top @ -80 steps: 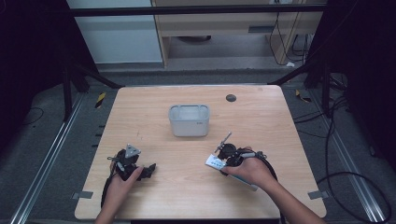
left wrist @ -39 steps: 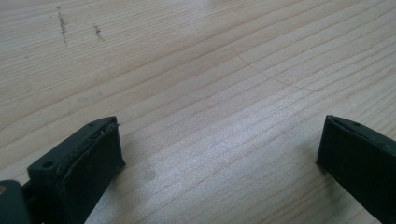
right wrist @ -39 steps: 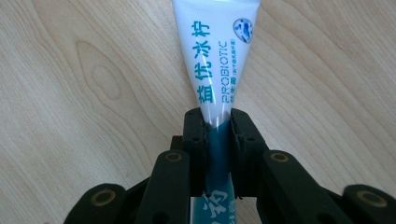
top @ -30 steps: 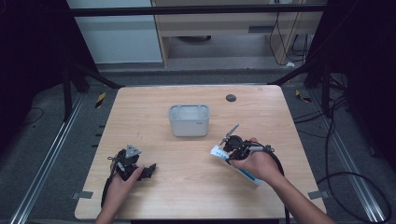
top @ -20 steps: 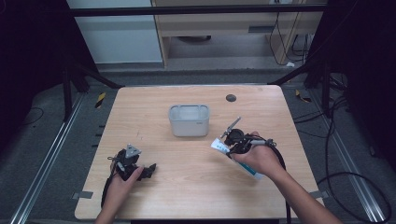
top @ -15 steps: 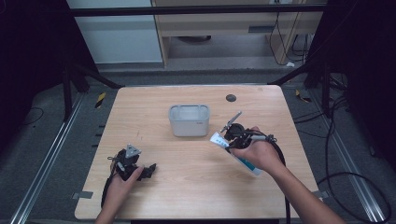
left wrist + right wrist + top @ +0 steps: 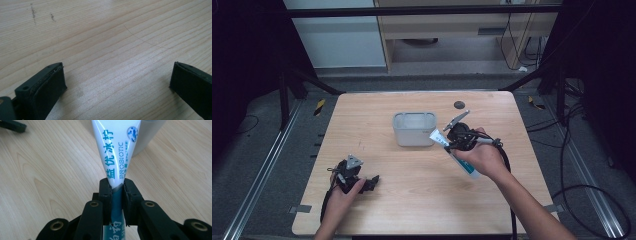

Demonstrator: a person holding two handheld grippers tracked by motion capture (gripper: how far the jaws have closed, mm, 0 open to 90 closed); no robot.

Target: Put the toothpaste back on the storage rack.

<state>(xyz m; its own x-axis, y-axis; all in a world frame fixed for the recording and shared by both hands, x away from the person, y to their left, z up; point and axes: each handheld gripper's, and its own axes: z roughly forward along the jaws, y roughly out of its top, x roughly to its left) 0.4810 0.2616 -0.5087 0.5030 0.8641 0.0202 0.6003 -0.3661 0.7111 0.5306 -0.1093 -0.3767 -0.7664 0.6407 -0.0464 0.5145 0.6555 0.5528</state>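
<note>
Item one, near left: we log the left gripper [image 7: 356,177] held in a hand [image 7: 343,194], resting low on the wooden surface [image 7: 412,195]. In the left gripper view its fingers [image 7: 50,86] stand wide apart with bare wood grain between them.

Item two, right of centre: we record the right gripper [image 7: 455,139] held in the person's other hand [image 7: 482,159], raised over the surface. Its fingers [image 7: 105,195] are clamped on a white and teal toothpaste tube [image 7: 116,152], pinching it across its flat body. In the high view the tube [image 7: 464,165] slants from the hand toward the far left, its white end just beside the bin.

Item three, centre: we list a small grey bin [image 7: 414,129], open at the top, standing upright.

Item four, far: we note a dark round disc [image 7: 458,104] near the far edge of the surface, well apart from the bin.
</note>
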